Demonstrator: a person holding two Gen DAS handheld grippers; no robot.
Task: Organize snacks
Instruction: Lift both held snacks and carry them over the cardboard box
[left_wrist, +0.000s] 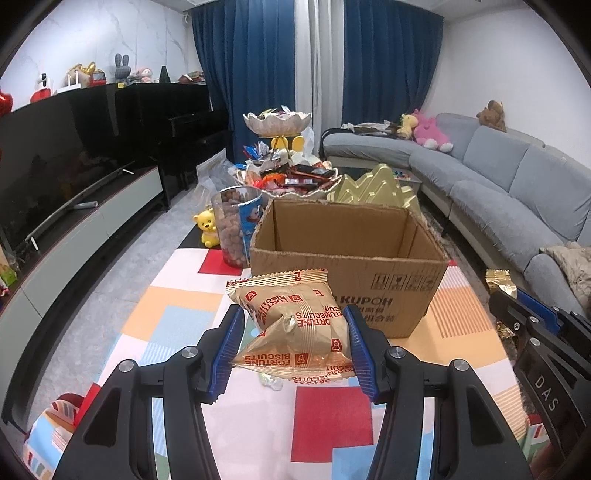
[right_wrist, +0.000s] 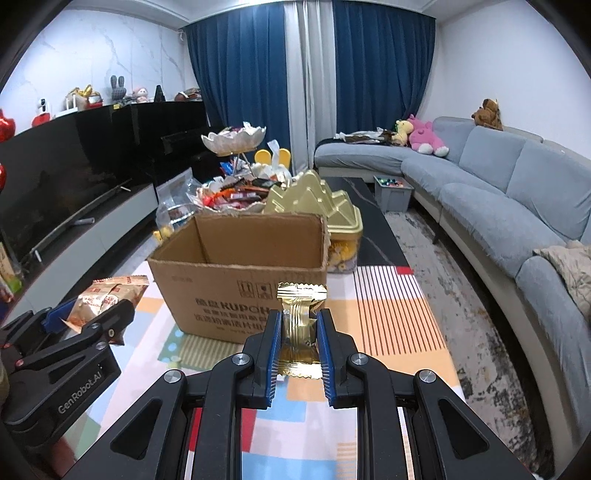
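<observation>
My left gripper (left_wrist: 295, 332) is shut on a tan "Fortune Biscuits" packet (left_wrist: 295, 325) and holds it above the table, just in front of the open cardboard box (left_wrist: 351, 273). My right gripper (right_wrist: 298, 332) is shut on a small gold foil snack packet (right_wrist: 300, 321), also held in front of the box (right_wrist: 240, 280). The box's inside bottom is hidden. In the right wrist view the left gripper (right_wrist: 88, 314) with its biscuit packet (right_wrist: 107, 299) is at the left; in the left wrist view the right gripper (left_wrist: 513, 306) with the gold packet (left_wrist: 500, 282) is at the right.
A patterned cloth (left_wrist: 325, 424) covers the table. Behind the box stand a clear cup of nuts (left_wrist: 238, 225), a yellow bear figure (left_wrist: 207, 227), a tray heaped with snacks (left_wrist: 291, 179), a gold tin (right_wrist: 314, 199) and a tiered shell dish (left_wrist: 277, 122). A grey sofa (right_wrist: 498, 192) is at right, a TV cabinet (left_wrist: 74, 229) at left.
</observation>
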